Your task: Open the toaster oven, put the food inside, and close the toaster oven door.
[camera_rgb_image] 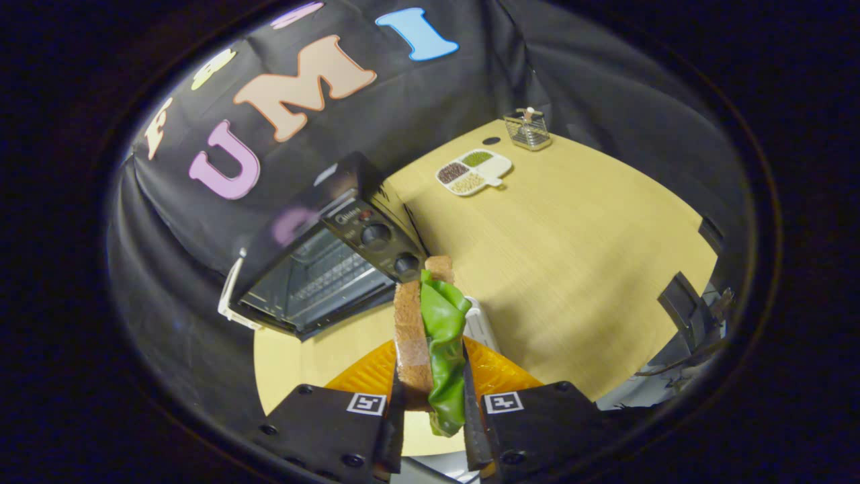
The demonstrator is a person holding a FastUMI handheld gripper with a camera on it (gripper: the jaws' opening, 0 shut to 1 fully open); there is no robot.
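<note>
My gripper (pixel 430 396) is shut on a sandwich (pixel 430 329), a brown bread slice with a green lettuce leaf, held upright between both fingers above an orange plate (pixel 500 373). The black toaster oven (pixel 322 262) stands on the wooden table (pixel 571 255) just beyond and to the left of the sandwich. Its glass door shows the wire rack behind it, and a white handle (pixel 232 292) sits on the door's far edge. Two knobs (pixel 390 249) face the sandwich. Whether the door is fully closed I cannot tell from this tilted angle.
A white divided dish (pixel 474 171) with grains and seeds lies far across the table. Behind it stands a small wire basket (pixel 528 129). Black cloth walls close in the table's back and left. A dark chair frame (pixel 685 302) sits past the table's right edge.
</note>
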